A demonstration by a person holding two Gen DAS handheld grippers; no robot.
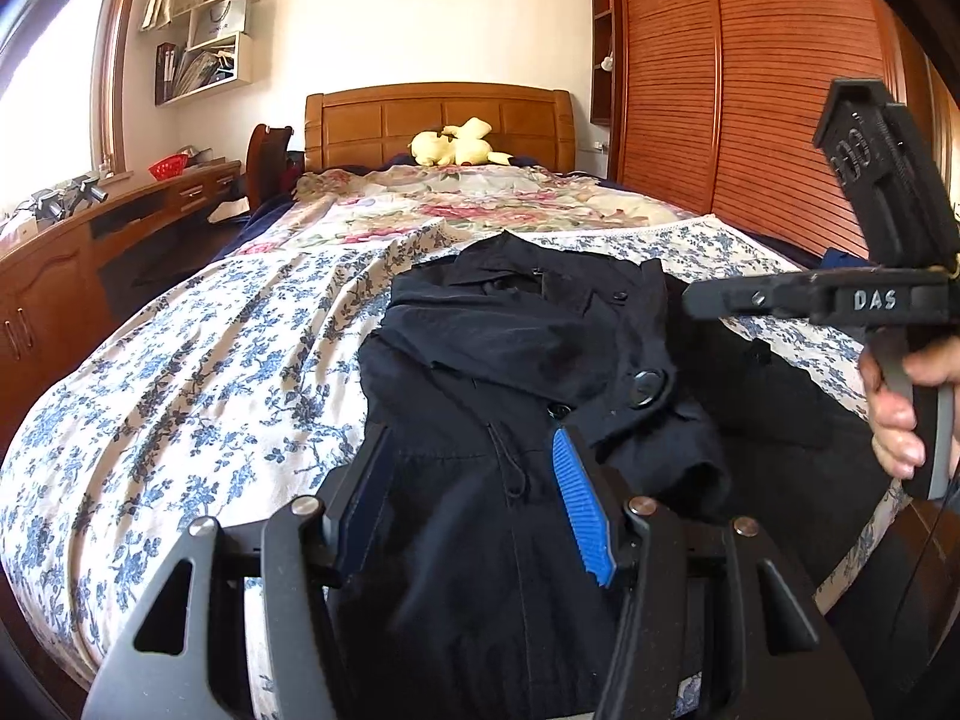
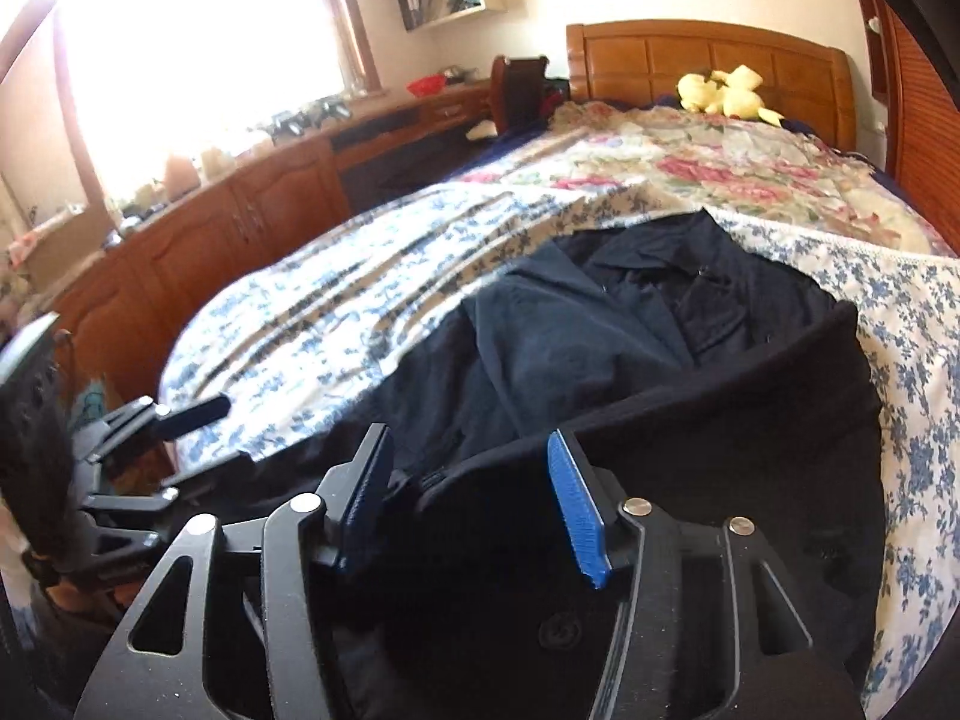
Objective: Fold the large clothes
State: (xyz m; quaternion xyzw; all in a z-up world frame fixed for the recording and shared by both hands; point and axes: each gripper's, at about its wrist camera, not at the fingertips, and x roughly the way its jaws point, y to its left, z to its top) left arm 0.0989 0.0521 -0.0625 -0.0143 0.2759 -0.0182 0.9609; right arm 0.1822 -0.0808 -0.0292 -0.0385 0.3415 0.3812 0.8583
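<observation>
Bedroom w/ a wooden headboard [image 1: 438, 120], slatted wardrobe doors [image 1: 750, 78] at the right of the left wrist view and a low wooden cabinet run [image 1: 54, 276] under the window. The bed [image 1: 198, 360] is covered by a blue-flowered sheet, w/ a pink floral quilt [image 1: 456, 204] further back and a yellow plush toy [image 1: 459, 144] set against the headboard. A dark coat [image 1: 528, 360] is laid on the near part of the bed, collar toward the headboard, partly folded over itself, large button [image 1: 647, 387] showing near its middle. The left gripper [image 1: 474, 498] is held over the coat's lower part, jaws apart approx. halfway; cloth is seen between the blue pads [image 1: 582, 510] but is not pinched. The right gripper [image 2: 474, 498] is seen over the near edge of the coat, jaws likewise parted, nothing clamped; a folded rim of dark cloth lies just beyond its fingertips. In the left view, the right tool's black body is seen at the right edge, gripped by a hand [image 1: 894, 414]. In the right view, the left tool shows at the left edge, blurred.
</observation>
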